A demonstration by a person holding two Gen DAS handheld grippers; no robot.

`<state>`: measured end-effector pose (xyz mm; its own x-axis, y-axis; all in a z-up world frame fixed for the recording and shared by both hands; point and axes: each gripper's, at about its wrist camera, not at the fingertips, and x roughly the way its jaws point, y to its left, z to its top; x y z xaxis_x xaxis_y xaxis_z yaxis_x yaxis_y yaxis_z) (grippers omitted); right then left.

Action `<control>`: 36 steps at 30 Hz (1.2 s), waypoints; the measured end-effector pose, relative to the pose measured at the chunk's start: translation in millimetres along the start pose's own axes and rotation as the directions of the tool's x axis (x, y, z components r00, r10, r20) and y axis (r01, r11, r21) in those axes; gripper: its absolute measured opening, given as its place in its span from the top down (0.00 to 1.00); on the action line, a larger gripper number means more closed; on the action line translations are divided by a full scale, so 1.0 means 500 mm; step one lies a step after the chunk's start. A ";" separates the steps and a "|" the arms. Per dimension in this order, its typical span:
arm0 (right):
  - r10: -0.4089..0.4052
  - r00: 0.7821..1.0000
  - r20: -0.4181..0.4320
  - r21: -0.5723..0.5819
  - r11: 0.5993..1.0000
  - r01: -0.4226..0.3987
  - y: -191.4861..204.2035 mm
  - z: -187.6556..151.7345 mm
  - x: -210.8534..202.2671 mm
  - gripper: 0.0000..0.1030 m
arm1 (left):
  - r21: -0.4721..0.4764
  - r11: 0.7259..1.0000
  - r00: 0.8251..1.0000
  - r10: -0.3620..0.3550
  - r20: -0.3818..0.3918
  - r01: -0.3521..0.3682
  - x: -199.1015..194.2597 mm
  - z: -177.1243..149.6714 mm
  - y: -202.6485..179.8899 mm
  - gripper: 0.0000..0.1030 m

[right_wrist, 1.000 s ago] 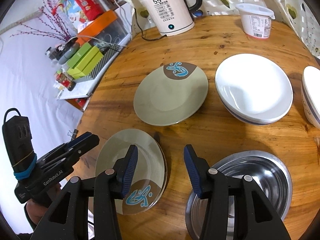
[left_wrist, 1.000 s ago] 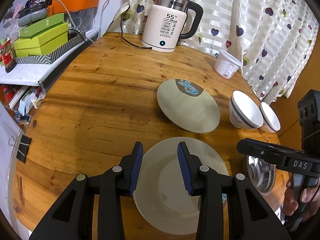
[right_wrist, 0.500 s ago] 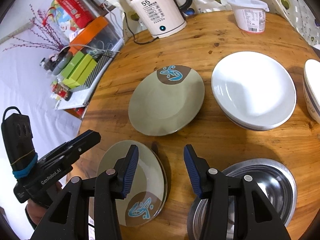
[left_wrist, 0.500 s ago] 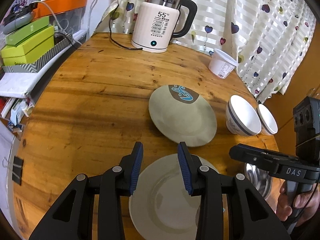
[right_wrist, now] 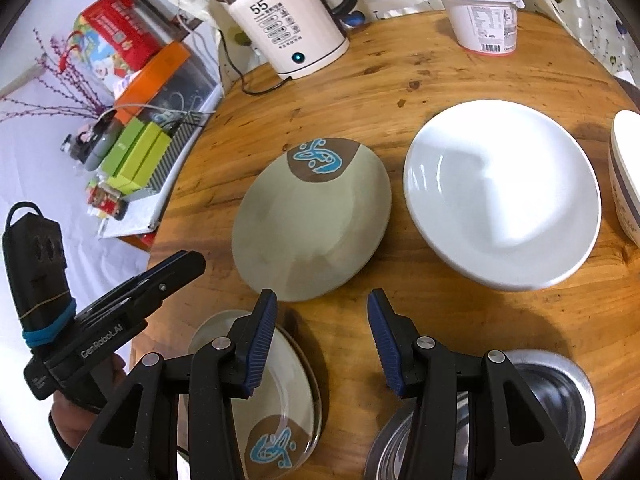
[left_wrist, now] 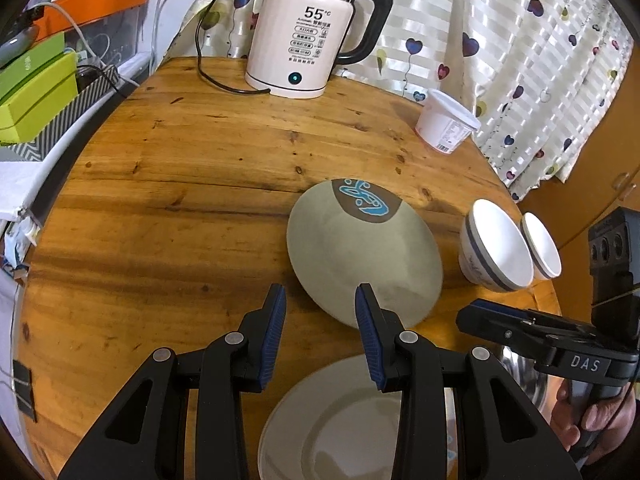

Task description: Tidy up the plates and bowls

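A beige plate [left_wrist: 360, 248] [right_wrist: 312, 220] with a blue motif lies mid-table. My left gripper [left_wrist: 320, 292] hovers open just before its near rim, nothing between the fingers. A second beige plate [left_wrist: 340, 420] [right_wrist: 280, 400], stacked on another, lies under both grippers near the table's front edge. My right gripper [right_wrist: 320, 300] is open and empty over bare wood between this stack and a steel bowl [right_wrist: 552, 392] [left_wrist: 524, 376]. White plates [right_wrist: 500, 192] are stacked to the right. Two white bowls [left_wrist: 496, 248] [left_wrist: 542, 246] stand by the right edge.
An electric kettle [left_wrist: 312, 40] [right_wrist: 288, 28] with its cord and a white tub [left_wrist: 446, 126] [right_wrist: 484, 20] stand at the back of the round wooden table [left_wrist: 180, 200]. Green boxes [left_wrist: 36, 88] and clutter sit on a shelf to the left. A curtain hangs behind.
My left gripper has moved forward off the near beige plate toward the far one. The right gripper has crept forward and rolled a little. Both jaws keep the same gap.
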<state>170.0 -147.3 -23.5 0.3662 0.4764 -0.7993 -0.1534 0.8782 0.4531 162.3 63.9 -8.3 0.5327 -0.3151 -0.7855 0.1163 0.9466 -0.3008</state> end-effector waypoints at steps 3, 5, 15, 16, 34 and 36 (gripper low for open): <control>-0.010 1.000 -0.006 0.015 1.000 0.010 -0.005 0.008 0.009 0.54 | -0.009 1.000 1.000 -0.005 -0.010 0.005 0.013 0.007 0.007 0.64; -0.012 1.000 -0.010 0.025 1.000 0.012 -0.009 0.012 0.015 0.54 | -0.013 1.000 1.000 -0.008 -0.016 0.008 0.022 0.012 0.010 0.64; -0.033 0.999 -0.019 0.041 0.999 0.033 -0.016 0.026 0.041 0.54 | -0.024 1.000 0.999 -0.018 -0.047 0.017 0.067 0.036 0.023 0.64; -0.035 0.999 -0.019 0.043 0.998 0.036 -0.017 0.027 0.043 0.54 | -0.027 0.999 0.998 -0.021 -0.052 0.019 0.073 0.039 0.025 0.64; -0.065 0.998 -0.026 0.077 0.995 0.067 -0.026 0.050 0.073 0.62 | -0.035 0.998 0.996 -0.047 -0.079 0.044 0.123 0.063 0.030 0.64; -0.067 0.997 -0.026 0.077 0.995 0.069 -0.027 0.051 0.075 0.65 | -0.033 0.999 0.995 -0.045 -0.085 0.042 0.128 0.062 0.030 0.64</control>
<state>209.4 -142.3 -49.4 0.3514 0.4170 -0.8382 -0.0563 0.9031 0.4257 224.4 60.0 -46.3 0.4537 -0.3617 -0.8145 0.1108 0.9298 -0.3511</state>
